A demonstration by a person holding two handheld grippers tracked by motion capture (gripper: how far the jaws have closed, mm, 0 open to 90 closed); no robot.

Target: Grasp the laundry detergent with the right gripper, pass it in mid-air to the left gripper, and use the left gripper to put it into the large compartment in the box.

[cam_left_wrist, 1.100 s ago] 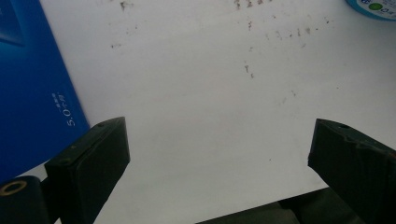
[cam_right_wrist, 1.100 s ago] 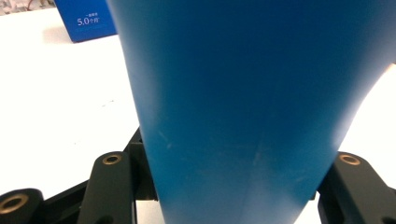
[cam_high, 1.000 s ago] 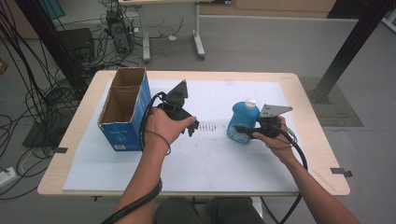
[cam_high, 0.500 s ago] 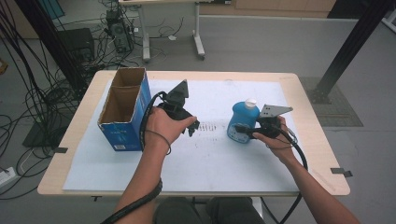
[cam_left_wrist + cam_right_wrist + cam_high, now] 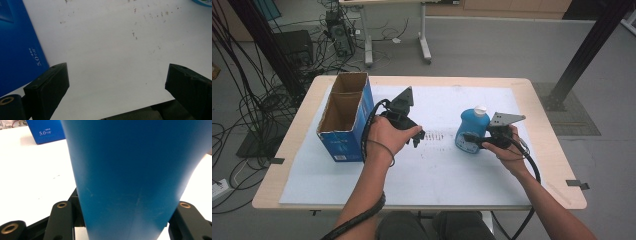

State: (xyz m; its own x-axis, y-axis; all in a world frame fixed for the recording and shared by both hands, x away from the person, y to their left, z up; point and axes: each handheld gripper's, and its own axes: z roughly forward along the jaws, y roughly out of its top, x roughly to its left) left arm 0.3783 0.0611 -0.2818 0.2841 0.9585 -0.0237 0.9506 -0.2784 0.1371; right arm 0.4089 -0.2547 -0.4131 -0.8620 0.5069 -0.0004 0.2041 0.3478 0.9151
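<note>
The upright blue plastic bottle with a white cap (image 5: 473, 131), right of centre on the white-topped table (image 5: 437, 175), is clamped by the right tongs (image 5: 472, 141); the grasp is judged complete. A lift toward the open blue cardboard box (image 5: 343, 125) seems called for next. The left tongs (image 5: 418, 137) are held wide, empty. Nothing is seen shifted since earlier.

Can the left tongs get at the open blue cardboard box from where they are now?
Probably yes: the left tongs hang open beside the open blue cardboard box, with bare white mat between them and nothing gripped.
</note>
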